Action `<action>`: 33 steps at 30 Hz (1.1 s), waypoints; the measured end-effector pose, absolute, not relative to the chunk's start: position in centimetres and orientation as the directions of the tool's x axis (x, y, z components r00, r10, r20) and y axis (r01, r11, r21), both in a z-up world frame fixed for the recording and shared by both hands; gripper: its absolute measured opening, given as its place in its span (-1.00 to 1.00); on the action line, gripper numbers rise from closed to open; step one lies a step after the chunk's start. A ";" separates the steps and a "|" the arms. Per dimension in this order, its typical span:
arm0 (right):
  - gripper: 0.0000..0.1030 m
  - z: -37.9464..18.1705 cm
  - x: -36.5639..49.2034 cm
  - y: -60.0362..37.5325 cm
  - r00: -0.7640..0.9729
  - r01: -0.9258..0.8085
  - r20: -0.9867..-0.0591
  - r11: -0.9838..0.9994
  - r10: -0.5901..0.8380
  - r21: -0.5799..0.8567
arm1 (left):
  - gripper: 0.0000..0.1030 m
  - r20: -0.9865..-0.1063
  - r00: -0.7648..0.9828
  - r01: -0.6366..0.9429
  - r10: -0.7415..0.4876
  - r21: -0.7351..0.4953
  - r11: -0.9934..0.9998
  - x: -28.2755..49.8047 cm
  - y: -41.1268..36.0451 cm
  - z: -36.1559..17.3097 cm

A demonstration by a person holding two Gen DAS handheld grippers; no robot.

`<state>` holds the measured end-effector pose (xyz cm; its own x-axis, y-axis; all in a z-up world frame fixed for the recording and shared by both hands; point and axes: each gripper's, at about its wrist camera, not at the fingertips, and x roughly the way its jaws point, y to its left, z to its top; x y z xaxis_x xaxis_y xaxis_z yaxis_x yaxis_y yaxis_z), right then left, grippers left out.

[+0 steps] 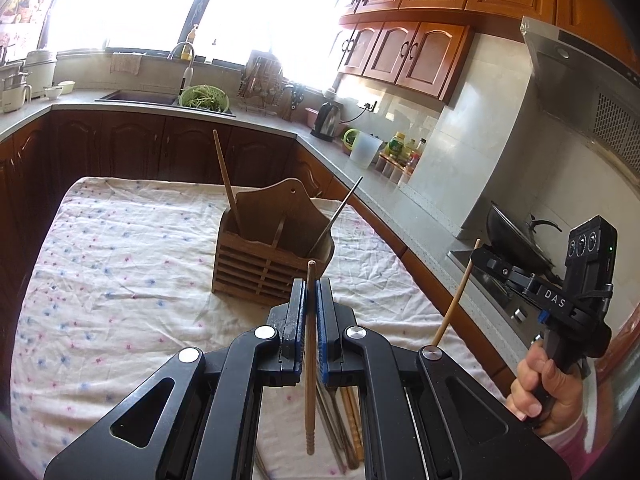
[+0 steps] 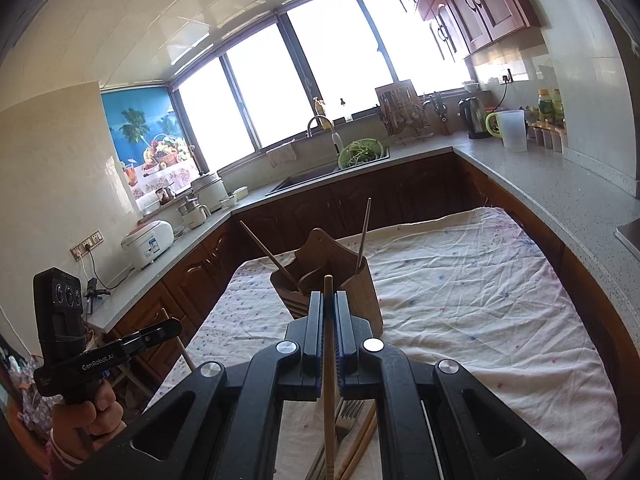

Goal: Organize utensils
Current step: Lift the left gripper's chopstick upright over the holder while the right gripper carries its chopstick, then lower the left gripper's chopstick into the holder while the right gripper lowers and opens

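We cannot count the utensils [image 1: 344, 424] lying on the cloth at six o'clock, for the left gripper [image 1: 311, 292] hides most of them, and in the right wrist view the fork [image 2: 347, 416] shows only its tines. The windows [image 1: 152, 4] at twelve o'clock are blown out white. At three o'clock, the bottle labels [image 1: 396, 146] are too small to read.
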<state>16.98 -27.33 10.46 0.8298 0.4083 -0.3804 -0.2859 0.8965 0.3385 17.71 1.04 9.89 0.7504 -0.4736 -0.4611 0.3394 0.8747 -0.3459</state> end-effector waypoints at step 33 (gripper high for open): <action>-0.91 19.0 31.8 -23.8 0.904 -0.319 -0.200 0.907 0.378 0.273 | -0.92 -0.239 0.907 0.268 -0.346 -0.305 0.914 32.8 4.6 19.7</action>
